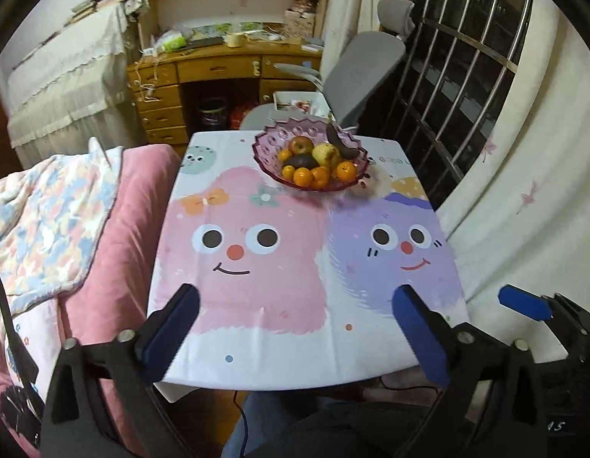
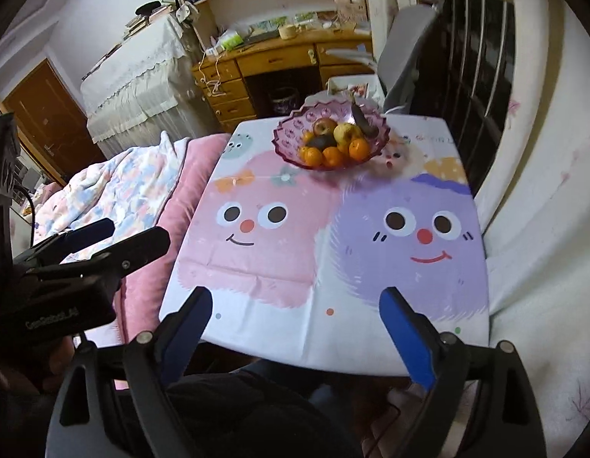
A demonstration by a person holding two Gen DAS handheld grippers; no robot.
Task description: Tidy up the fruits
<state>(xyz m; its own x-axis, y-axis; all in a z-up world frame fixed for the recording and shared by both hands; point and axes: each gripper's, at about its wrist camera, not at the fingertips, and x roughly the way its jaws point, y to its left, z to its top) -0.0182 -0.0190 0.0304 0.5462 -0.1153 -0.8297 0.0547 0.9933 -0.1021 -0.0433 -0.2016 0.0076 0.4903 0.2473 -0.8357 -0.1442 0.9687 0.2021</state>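
Note:
A pink glass bowl (image 1: 270, 144) (image 2: 291, 129) stands at the far end of the small table (image 1: 295, 343) (image 2: 295, 324), which wears a cartoon-face cloth. In the bowl lie several oranges (image 1: 303, 175) (image 2: 359, 149), a red apple (image 1: 299, 145) (image 2: 324, 126), a yellow pear (image 1: 325, 154) (image 2: 343, 132), a dark avocado (image 1: 299, 161) (image 2: 320, 142) and a blackened banana (image 1: 338, 144) (image 2: 363, 122). My left gripper (image 1: 298, 305) hangs open over the table's near edge with nothing between its fingers. My right gripper (image 2: 298, 305) is open too, empty, near the same edge. All fruit is far from both.
A pink cushion with a patchwork blanket (image 1: 46, 213) (image 2: 115, 191) borders the table's left side. A grey office chair (image 1: 356, 76) (image 2: 405, 57) and a wooden desk (image 1: 218, 72) stand behind it. A barred window (image 1: 466, 76) and pale curtain are on the right. A person's legs (image 1: 279, 420) are below the near edge.

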